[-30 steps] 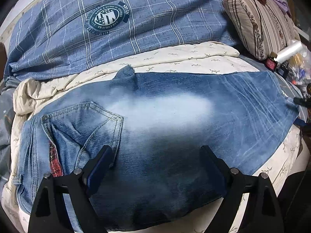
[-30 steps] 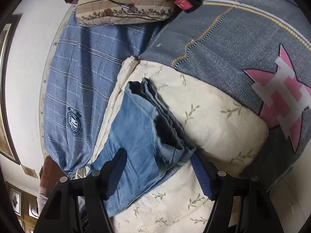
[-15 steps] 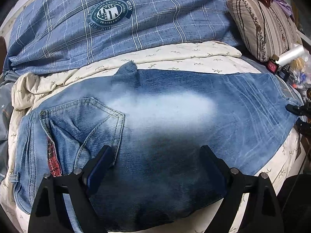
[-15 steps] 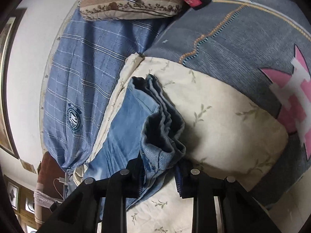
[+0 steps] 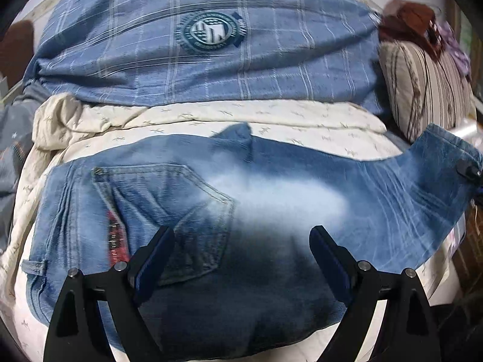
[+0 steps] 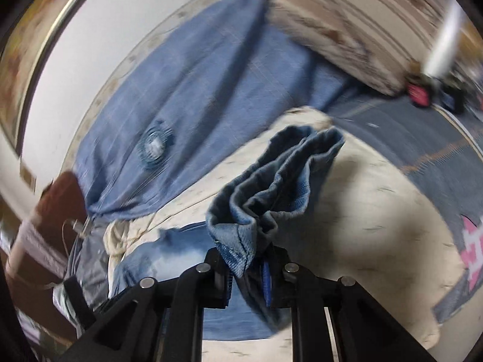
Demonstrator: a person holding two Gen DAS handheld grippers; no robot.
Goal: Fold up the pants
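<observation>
Blue jeans (image 5: 271,199) lie folded lengthwise across a cream blanket, waist and back pocket (image 5: 181,211) to the left, legs to the right. My left gripper (image 5: 241,247) hovers open just above the seat, one finger over the pocket, nothing between its pads. My right gripper (image 6: 247,274) is closing on the bunched leg hems (image 6: 271,187), and the denim is pinched between its pads and raised off the blanket. In the left wrist view the leg end (image 5: 437,157) curls upward at the far right, where a bit of the right gripper (image 5: 468,170) shows.
A blue plaid quilt (image 5: 196,60) is heaped behind the jeans. A striped pillow (image 5: 428,84) lies at the back right. The cream blanket (image 5: 211,117) covers a grey quilt with a pink pattern (image 6: 474,241). A white wall (image 6: 120,30) borders the bed.
My right gripper closed on the leg hems, lifted them off the blanket and rolled. The leg end now rises at the right of the left view. My left gripper shifted slightly, still open.
</observation>
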